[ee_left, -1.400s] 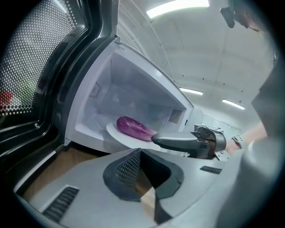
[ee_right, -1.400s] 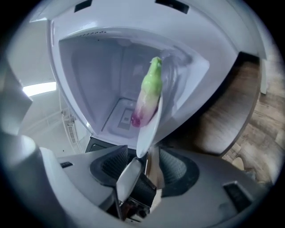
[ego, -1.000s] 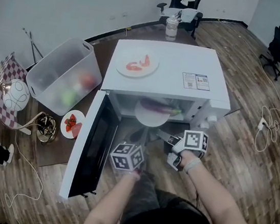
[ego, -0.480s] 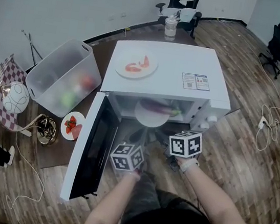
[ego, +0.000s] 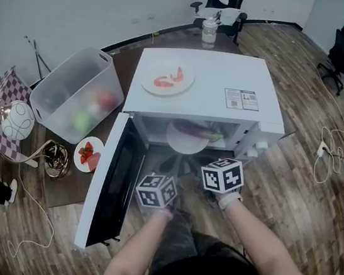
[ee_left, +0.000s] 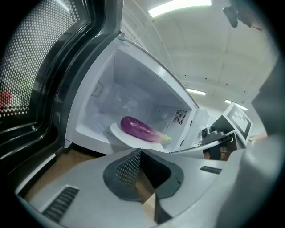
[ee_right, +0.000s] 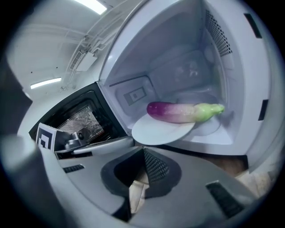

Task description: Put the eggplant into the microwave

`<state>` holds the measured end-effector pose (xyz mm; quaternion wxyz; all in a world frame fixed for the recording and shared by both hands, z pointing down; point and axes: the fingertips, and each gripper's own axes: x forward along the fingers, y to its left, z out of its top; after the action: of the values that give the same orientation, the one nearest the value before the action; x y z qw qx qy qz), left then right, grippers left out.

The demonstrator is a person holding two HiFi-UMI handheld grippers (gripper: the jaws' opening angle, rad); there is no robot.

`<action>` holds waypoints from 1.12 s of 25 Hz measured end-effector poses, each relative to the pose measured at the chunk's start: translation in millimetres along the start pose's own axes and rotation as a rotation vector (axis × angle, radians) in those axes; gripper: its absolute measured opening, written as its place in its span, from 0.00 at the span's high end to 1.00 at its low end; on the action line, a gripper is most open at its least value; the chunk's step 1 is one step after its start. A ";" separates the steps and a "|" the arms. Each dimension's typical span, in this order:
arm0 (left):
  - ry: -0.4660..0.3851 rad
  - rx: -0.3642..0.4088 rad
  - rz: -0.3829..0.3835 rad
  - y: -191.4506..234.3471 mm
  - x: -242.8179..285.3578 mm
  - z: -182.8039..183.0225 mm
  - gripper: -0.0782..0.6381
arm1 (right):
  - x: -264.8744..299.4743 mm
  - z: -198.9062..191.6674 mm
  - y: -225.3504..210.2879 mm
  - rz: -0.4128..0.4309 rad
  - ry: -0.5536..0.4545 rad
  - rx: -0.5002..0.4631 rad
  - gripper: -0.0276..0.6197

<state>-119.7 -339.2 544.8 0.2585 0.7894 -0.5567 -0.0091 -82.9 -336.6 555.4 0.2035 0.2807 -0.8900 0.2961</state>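
The purple eggplant [ego: 192, 129] with a green end lies on a white plate [ego: 186, 143] inside the white microwave [ego: 231, 78]. The microwave door [ego: 111, 182] stands swung wide open to the left. Both gripper views face the cavity: the eggplant [ee_left: 140, 129] [ee_right: 178, 111] rests untouched on the plate [ee_left: 122, 133] [ee_right: 160, 130]. My left gripper [ee_left: 141, 153] hovers in front of the opening, shut, with nothing between its jaws. My right gripper [ee_right: 143, 153] is beside it to the right, also shut and empty. In the head view their marker cubes [ego: 156, 192] [ego: 222, 176] hide the jaws.
A plate of red food [ego: 167, 79] sits on the microwave's top. A clear plastic bin [ego: 77, 92] with vegetables and a small plate of red pieces [ego: 88, 152] are at the left. A bottle [ego: 210, 31] stands behind, with office chairs beyond. Cables run over the wooden floor.
My right gripper has rolled so its cube faces up, and shifted slightly left toward the microwave. Its jaws no longer show past the cube. The left gripper and eggplant have stayed put.
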 end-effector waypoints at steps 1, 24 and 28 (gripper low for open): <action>0.001 0.000 -0.001 -0.2 0.3 -0.2 0.88 | 0.3 1.0 -0.7 -0.003 -0.002 0.002 0.95; 0.039 0.001 -0.038 -0.9 8.4 -2.1 0.89 | 12.1 12.8 -17.5 -0.023 -0.003 0.054 0.95; 0.051 0.004 -0.048 -2.9 12.2 -1.2 0.88 | 14.6 15.2 -19.3 -0.028 -0.001 0.064 0.95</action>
<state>-112.2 -348.8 548.1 0.2708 0.8030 -0.5308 0.0059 -85.0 -364.7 559.8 0.1980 0.2996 -0.8762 0.3214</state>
